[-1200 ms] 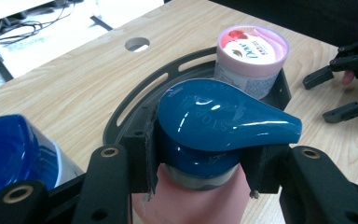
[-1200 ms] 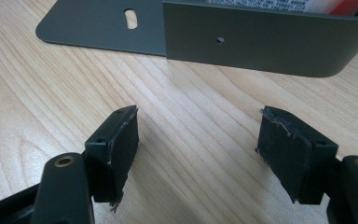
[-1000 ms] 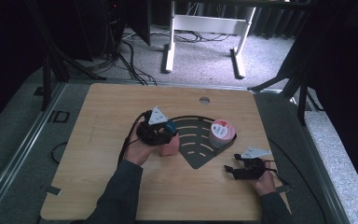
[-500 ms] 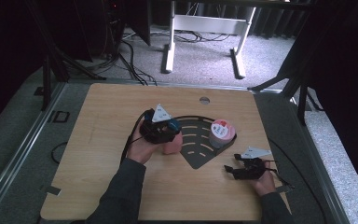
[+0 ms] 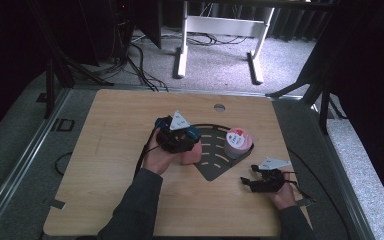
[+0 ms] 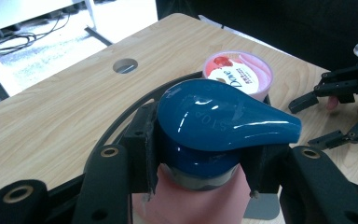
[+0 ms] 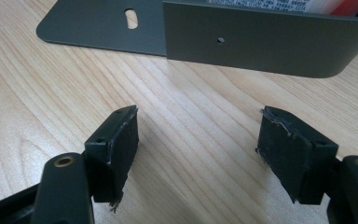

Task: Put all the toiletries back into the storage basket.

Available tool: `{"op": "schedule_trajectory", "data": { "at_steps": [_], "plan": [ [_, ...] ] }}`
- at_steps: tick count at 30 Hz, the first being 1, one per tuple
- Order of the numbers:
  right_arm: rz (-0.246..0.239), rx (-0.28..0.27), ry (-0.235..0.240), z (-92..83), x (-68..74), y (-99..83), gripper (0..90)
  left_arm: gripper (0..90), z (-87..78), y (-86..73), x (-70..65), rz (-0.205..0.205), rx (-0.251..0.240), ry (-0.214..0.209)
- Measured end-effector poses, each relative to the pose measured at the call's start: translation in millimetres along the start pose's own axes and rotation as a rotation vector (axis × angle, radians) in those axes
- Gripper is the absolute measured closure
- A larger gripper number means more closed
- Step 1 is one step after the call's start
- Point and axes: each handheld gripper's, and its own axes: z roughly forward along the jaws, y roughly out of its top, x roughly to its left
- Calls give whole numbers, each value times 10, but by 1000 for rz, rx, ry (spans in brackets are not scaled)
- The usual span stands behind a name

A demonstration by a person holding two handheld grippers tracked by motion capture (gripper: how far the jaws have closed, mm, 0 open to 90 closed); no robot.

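Observation:
A pink bottle [image 5: 192, 155] with a glossy blue pump head [image 6: 219, 116] stands at the left edge of a dark grey fan-shaped rack [image 5: 214, 162]. My left gripper [image 5: 179, 139] is shut on it, the pads [image 6: 142, 154] pressing the neck just under the blue head. A pink round tub [image 5: 238, 141] with a printed lid [image 6: 237, 74] sits on the rack's right side. My right gripper [image 5: 248, 183] rests low over the wood near the rack's front right, jaws open with only bare table between its fingertips [image 7: 198, 149]. The rack's upright grey wall [image 7: 261, 42] lies just ahead of it.
The wooden table [image 5: 105, 165] has a round hole [image 5: 219, 107] near its far edge. The right gripper [image 6: 335, 107] shows beyond the bottle in the left gripper view. White desk legs and cables stand on the carpet behind the table.
The left gripper with the bottle has shifted slightly to the right, toward the rack. The right gripper has stayed put.

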Motion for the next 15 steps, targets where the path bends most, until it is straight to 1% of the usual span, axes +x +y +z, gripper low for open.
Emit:
{"op": "schedule_trajectory", "data": {
  "at_steps": [4,11,15],
  "plan": [
    [0,0,0,0,0,0,286,526,35,11,-7,-3,7,4],
    [-1,0,0,1,-2,1,285,526,74,42,-14,-11,3,9],
    [-1,0,1,1,-3,1,285,526,108,67,-27,-7,5,12]
  ]
}}
